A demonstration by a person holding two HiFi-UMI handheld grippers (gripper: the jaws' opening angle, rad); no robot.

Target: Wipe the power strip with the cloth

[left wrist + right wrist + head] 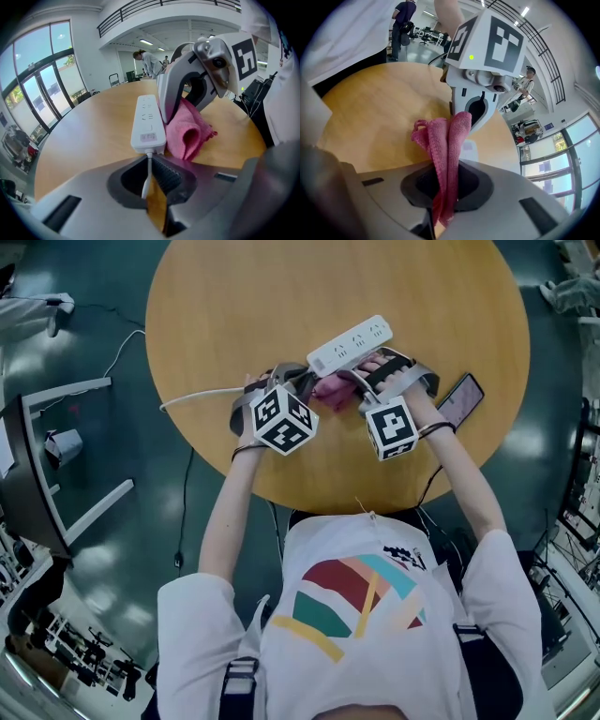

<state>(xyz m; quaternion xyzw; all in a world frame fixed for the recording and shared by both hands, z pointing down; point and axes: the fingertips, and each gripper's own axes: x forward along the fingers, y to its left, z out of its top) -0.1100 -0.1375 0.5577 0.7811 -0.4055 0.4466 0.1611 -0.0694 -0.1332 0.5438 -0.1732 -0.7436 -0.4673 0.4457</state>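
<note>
The power strip (350,345) is lying aslant near the middle of the round table (281,287). Its white cord (197,397) is trailing off toward the table's left edge. A dark phone (461,399) is resting close to the right edge, apart from the work.

The left gripper (152,180) is pinching the cord just behind the strip's end, its jaws drawn narrow around the thin lead. The right gripper (443,187) is clamping a fold of the pink cloth (447,140). The bunched fabric is standing up out of its closed jaws and pressing against the strip's near long side, beside the cord end.

The strip is looking like a light, rigid plastic bar with a smooth shell, so it is probably going to skate across the wood under any sideways rub unless something is anchoring it. Holding the cord right at the strip's end is giving that anchor, though a flexible lead is only checking pulls along its length — a grip on the body's end would be checking twisting better.

The cloth is soft and floppy. Taken near its bunched middle, as here, it is offering a padded fold for wiping, while a loose corner would only be dragging.
</note>
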